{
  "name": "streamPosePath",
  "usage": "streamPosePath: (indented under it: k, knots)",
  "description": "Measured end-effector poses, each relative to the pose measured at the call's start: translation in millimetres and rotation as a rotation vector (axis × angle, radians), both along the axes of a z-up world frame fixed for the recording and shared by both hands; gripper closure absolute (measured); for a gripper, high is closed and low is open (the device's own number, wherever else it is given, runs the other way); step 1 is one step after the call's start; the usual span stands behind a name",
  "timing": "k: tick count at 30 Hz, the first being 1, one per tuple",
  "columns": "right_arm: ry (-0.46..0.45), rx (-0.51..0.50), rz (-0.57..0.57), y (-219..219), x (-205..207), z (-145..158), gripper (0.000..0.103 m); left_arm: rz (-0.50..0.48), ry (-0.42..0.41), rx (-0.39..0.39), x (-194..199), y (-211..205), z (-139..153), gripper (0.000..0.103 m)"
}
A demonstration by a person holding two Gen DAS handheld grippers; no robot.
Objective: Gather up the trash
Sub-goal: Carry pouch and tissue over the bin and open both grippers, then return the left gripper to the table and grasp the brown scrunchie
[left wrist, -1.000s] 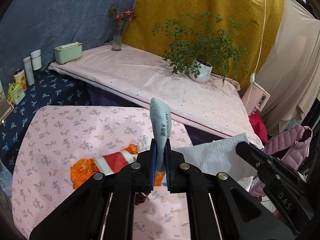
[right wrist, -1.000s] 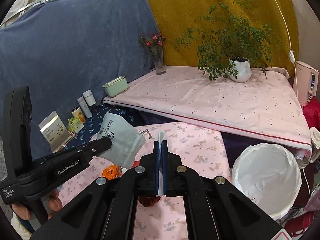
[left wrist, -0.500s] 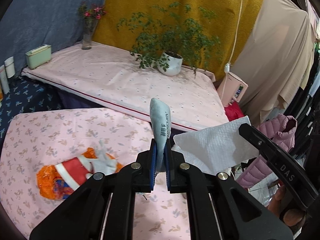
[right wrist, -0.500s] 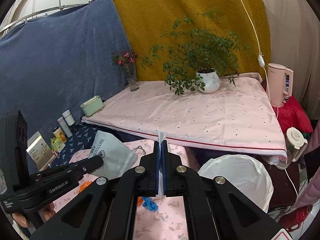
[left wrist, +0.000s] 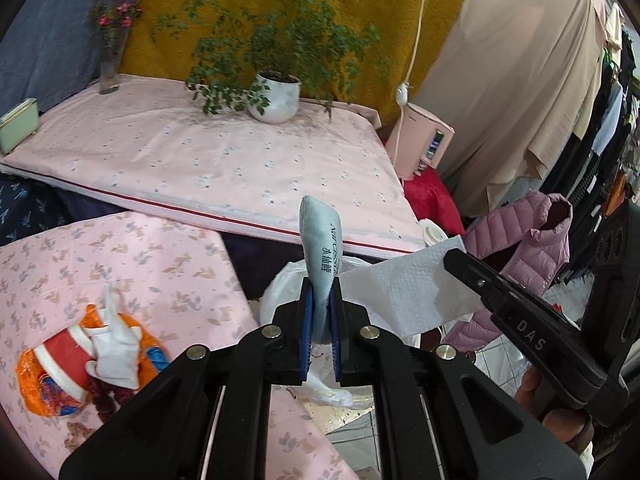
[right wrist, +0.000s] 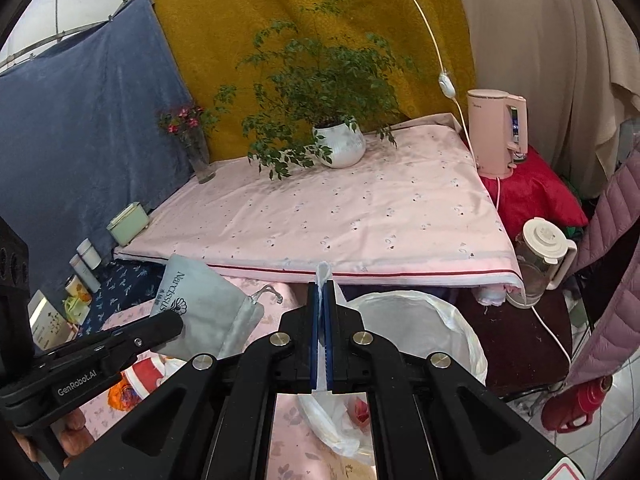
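Note:
My left gripper [left wrist: 320, 300] is shut on a grey cloth pouch [left wrist: 322, 248] with printed lettering, held up in the air; the pouch also shows in the right wrist view [right wrist: 200, 304]. My right gripper [right wrist: 323, 300] is shut on a white paper towel [right wrist: 323, 276], seen flat in the left wrist view [left wrist: 404, 296]. A bin lined with a white bag [right wrist: 416, 320] stands just beyond the low table's edge, below and ahead of both grippers. An orange and red wrapper [left wrist: 60, 364] and a white crumpled piece [left wrist: 112, 348] lie on the floral tablecloth [left wrist: 140, 264].
A raised pink-covered platform [right wrist: 360, 216] carries a potted plant [right wrist: 340, 144], a flower vase [right wrist: 200, 156] and a green box [right wrist: 128, 224]. A pink kettle [right wrist: 496, 132], a glass jug [right wrist: 540, 256], a red thermos [right wrist: 576, 408] and a purple jacket [left wrist: 520, 248] crowd the right side.
Both grippers have swung right with their loads, from over the table's wrapper toward the lined bin. The bin now sits close under the right gripper.

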State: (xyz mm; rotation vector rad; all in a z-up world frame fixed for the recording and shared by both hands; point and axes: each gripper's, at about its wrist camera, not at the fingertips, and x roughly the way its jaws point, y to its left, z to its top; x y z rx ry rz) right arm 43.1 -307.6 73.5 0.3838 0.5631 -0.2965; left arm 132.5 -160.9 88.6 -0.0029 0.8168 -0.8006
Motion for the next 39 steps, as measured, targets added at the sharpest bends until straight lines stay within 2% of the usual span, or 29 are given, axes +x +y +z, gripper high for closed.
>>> streamPosePath:
  k: [6,7,8,9,10,11,12,17,24,26,39]
  knots:
    - [0.029,0.01,-0.029,-15.2,0.6,-11.8,0.1,-0.046,0.047,0.006,1.7,-30.5,-14.7,0.093]
    - [0.036,0.005,-0.035,-15.3,0.9,-12.1,0.099,-0.042,0.05,0.005,1.4,-33.9,-16.5,0.081]
    - [0.036,-0.005,-0.046,-15.1,0.4,-11.7,0.094,-0.028,0.048,0.012,1.2,-35.9,-17.6,0.058]
    - [0.041,-0.013,-0.054,-14.4,-0.2,-11.2,0.084,-0.011,0.039,0.014,1.3,-36.6,-17.4,0.05]
    - [0.038,-0.015,-0.058,-14.5,-1.4,-10.7,0.079,0.004,0.021,0.009,-0.1,-36.3,-16.5,0.047]
    - [0.03,-0.016,-0.063,-14.8,-3.1,-10.0,0.069,0.005,0.01,0.013,-1.1,-36.9,-16.1,0.047]
    - [0.026,-0.019,-0.067,-15.2,-4.4,-9.2,0.067,0.003,0.005,0.022,-1.2,-37.9,-16.4,0.047]
    - [0.02,-0.026,-0.056,-12.7,-5.6,-6.6,0.066,0.031,-0.021,0.052,-1.0,-34.6,-17.2,0.047]
    - [0.005,-0.036,-0.037,1.1,-6.7,-2.9,0.06,0.082,-0.034,0.071,-1.1,-18.4,-18.9,0.047]
    - [0.002,-0.03,-0.029,6.0,-7.1,-2.5,0.06,0.099,-0.036,0.073,-0.9,-10.5,-20.5,0.044]
    - [0.017,-0.04,0.056,57.1,0.3,-9.7,0.058,0.23,-0.051,0.095,-4.2,61.4,-32.1,0.043]
